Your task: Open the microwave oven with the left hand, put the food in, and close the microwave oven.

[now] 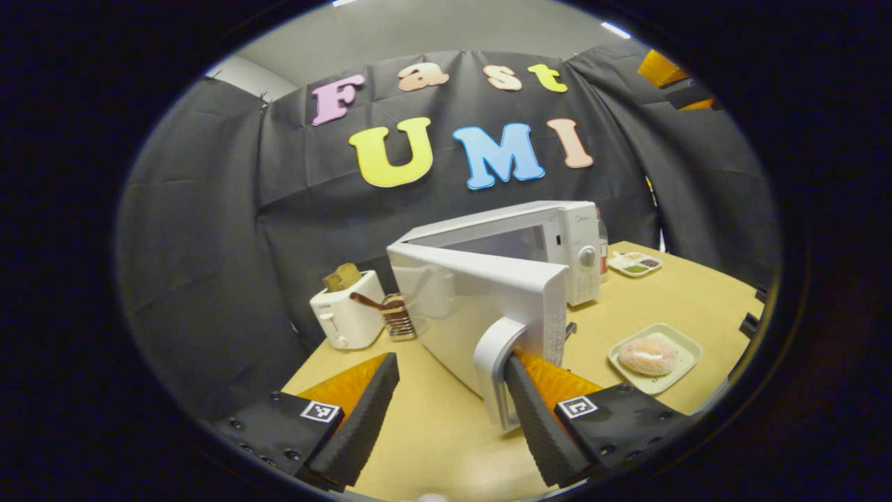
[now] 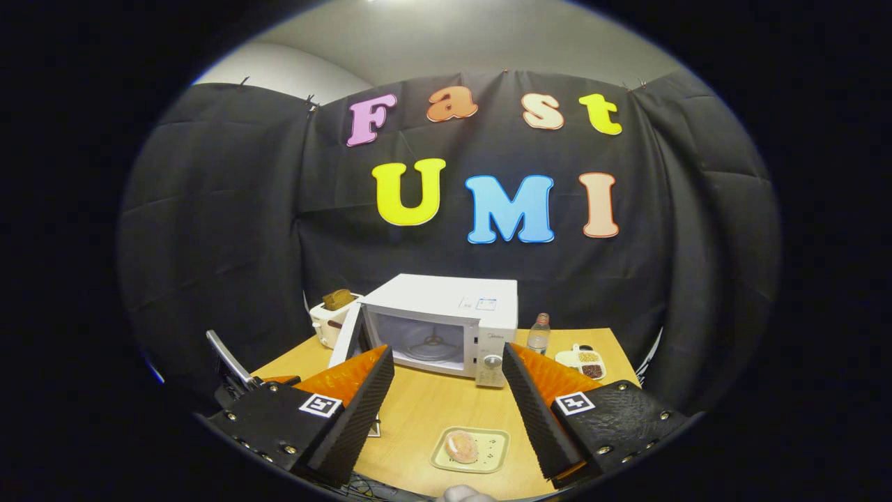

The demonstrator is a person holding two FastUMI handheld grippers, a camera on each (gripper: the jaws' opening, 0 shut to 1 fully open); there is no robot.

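Note:
The white microwave [image 1: 557,237] stands at the back of the table, its door [image 1: 481,307] swung out towards me. My left gripper [image 1: 451,362] is open; its right finger [image 1: 533,404] is hooked behind the door's white handle [image 1: 493,369], and its left finger stands apart on the door's outer side. The food, a sugared doughnut [image 1: 648,355] on a pale green tray [image 1: 686,345], lies right of the door. In the right gripper view the microwave's open cavity [image 2: 425,341] faces me, and my right gripper [image 2: 446,352] hangs open and empty above the doughnut [image 2: 462,446].
A white toaster [image 1: 345,317] holding a slice of bread stands left of the microwave, with a small wire rack [image 1: 397,314] beside it. A clear bottle [image 2: 536,335] and a divided dish of small foods [image 2: 582,361] sit to the microwave's right. The table [image 1: 432,425] ends close below my grippers.

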